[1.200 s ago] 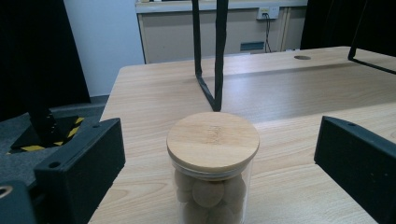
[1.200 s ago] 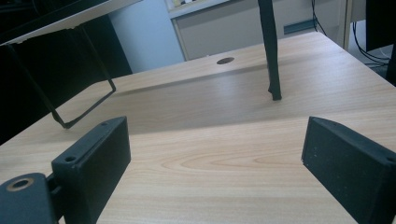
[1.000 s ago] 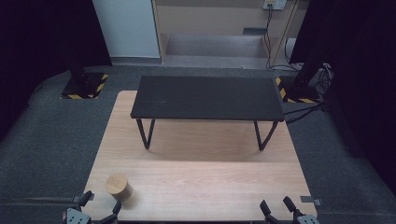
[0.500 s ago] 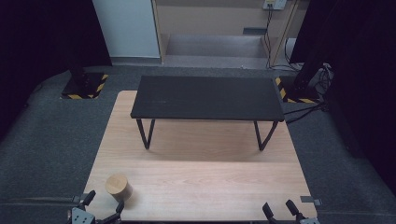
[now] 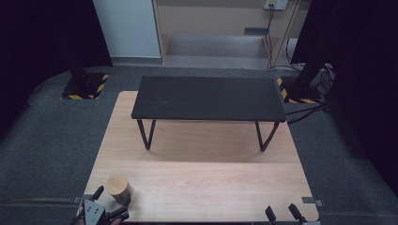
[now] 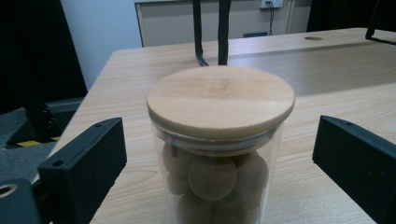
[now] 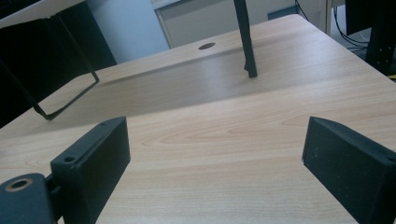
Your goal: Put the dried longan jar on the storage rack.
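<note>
A glass jar [image 6: 219, 154] with a round wooden lid [image 5: 117, 185] stands near the front left corner of the wooden table [image 5: 202, 183]. Brown cork-like balls fill it. My left gripper [image 5: 112, 202] is open, and its jaws stand on either side of the jar without touching it [image 6: 219, 172]. My right gripper [image 5: 284, 213] is open at the front right edge, with bare tabletop between its jaws [image 7: 215, 158].
A low black bench [image 5: 209, 98] on thin metal legs stands across the far half of the table. One leg [image 7: 245, 37] rises ahead of the right gripper. Dark carpet surrounds the table, with cables at the right [image 5: 309, 105].
The left gripper has moved forward, so its jaws now flank the jar. The right gripper has shifted slightly to the right along the front edge.
</note>
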